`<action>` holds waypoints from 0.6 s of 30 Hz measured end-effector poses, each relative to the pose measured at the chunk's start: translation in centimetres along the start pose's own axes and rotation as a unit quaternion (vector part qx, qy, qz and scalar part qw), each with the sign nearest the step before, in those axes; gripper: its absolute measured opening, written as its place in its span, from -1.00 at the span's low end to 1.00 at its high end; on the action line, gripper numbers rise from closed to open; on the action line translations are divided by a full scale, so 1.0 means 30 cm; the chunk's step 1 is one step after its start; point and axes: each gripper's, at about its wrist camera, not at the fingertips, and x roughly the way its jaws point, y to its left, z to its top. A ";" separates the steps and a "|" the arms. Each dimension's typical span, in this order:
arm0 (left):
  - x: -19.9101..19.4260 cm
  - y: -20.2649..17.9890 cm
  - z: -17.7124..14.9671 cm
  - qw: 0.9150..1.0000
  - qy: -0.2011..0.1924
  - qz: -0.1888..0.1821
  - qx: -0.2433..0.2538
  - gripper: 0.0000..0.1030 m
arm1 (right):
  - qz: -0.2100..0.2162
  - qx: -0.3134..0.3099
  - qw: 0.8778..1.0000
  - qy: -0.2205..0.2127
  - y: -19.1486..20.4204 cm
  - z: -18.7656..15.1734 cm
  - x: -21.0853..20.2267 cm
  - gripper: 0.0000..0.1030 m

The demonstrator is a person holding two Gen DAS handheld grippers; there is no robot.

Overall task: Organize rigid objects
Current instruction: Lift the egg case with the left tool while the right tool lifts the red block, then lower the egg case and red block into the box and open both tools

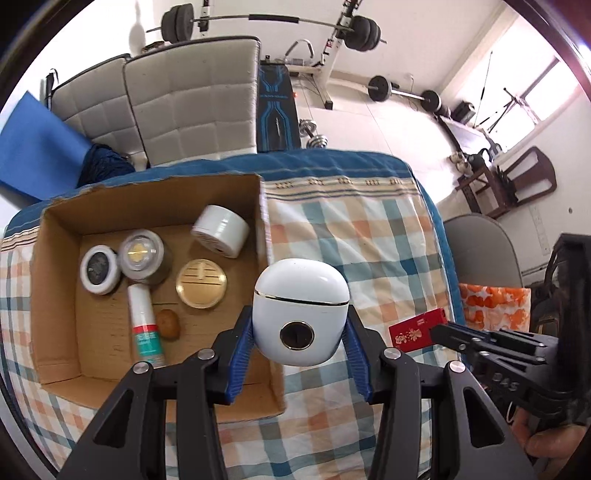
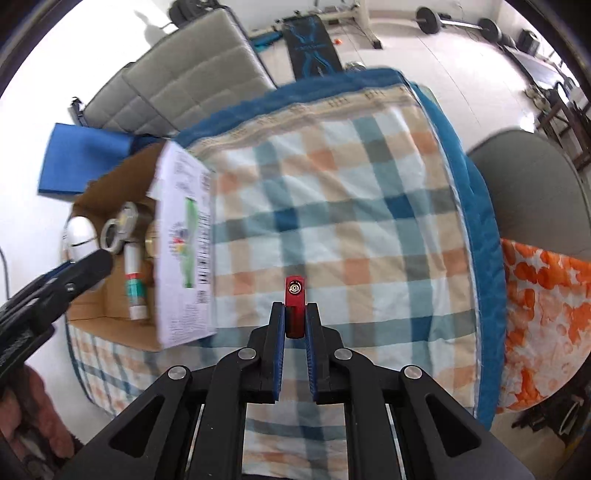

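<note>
White case: a glossy rounded white case [image 1: 301, 317] with a thin gold seam and a dark round port, up in the air over the near right corner of the cardboard box
Left gripper: the left gripper [image 1: 301, 334] pinches that white case, one blue pad on each flank
Red case: a slim red case [image 2: 294, 308], edge-on from the right wrist, well above the checked cloth
Right gripper: the right gripper [image 2: 295, 314] is pressed together on the red case, which pokes out past the fingertips
Cardboard box: the open cardboard box [image 1: 59, 295] sits at the left edge of the cloth-covered surface
Inside the box: a white round tin [image 1: 220, 230] near the far right corner, a gold disc [image 1: 201, 283] mid-floor, two round lidded jars [image 1: 142, 256] side by side towards the left wall, a white tube [image 1: 146, 326] with red and green bands lying flat, a small brown nut-like lump [image 1: 168, 324] just beside it
Checked cloth: the orange, teal and cream checked cloth [image 2: 351, 206] lies bare to the right of the box
Beyond: grey cushions [image 1: 192, 99] and barbells [image 1: 269, 22] at the far end of the room
</note>
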 end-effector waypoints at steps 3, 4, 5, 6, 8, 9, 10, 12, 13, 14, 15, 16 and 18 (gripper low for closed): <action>-0.094 0.100 -0.004 1.000 -0.018 0.012 -0.008 -0.16 | 0.020 -0.033 0.999 -0.017 0.139 0.019 -0.057 -0.78; -0.123 0.141 -0.006 1.000 -0.022 0.017 -0.013 -0.16 | 0.028 -0.049 0.998 -0.018 0.200 0.025 -0.066 -0.78; -0.144 0.176 -0.008 0.999 -0.025 0.022 -0.016 -0.16 | 0.035 -0.061 0.997 -0.020 0.255 0.029 -0.072 -0.78; -0.162 0.215 -0.010 0.999 -0.028 0.031 -0.019 -0.16 | 0.043 -0.076 0.996 -0.020 0.316 0.033 -0.069 -0.78; -0.186 0.301 -0.018 0.998 -0.029 0.048 -0.029 -0.16 | 0.050 -0.094 0.994 -0.014 0.419 0.036 -0.036 -0.78; -0.187 0.340 -0.022 0.997 -0.028 0.055 -0.034 -0.16 | 0.053 -0.102 0.993 -0.011 0.463 0.037 -0.010 -0.78; -0.182 0.382 -0.028 0.997 -0.026 0.065 -0.040 -0.16 | 0.050 -0.109 0.993 -0.007 0.510 0.040 0.030 -0.78; -0.156 0.463 -0.048 0.996 -0.012 0.073 -0.056 -0.16 | 0.052 -0.109 0.993 0.002 0.574 0.045 0.120 -0.78; -0.133 0.508 -0.062 0.995 -0.004 0.076 -0.065 -0.16 | 0.055 -0.105 0.993 0.011 0.600 0.048 0.178 -0.78; -0.113 0.538 -0.073 0.994 0.004 0.079 -0.070 -0.16 | 0.058 -0.097 0.993 0.016 0.619 0.051 0.234 -0.78; -0.086 0.573 -0.087 0.994 0.015 0.080 -0.078 -0.16 | 0.057 -0.096 0.993 0.022 0.638 0.052 0.290 -0.78; -0.065 0.600 -0.101 0.993 0.023 0.081 -0.084 -0.16 | 0.054 -0.088 0.994 0.026 0.647 0.051 0.337 -0.78; -0.019 0.653 -0.130 0.992 0.042 0.078 -0.094 -0.16 | 0.065 -0.070 0.995 0.037 0.652 0.044 0.437 -0.78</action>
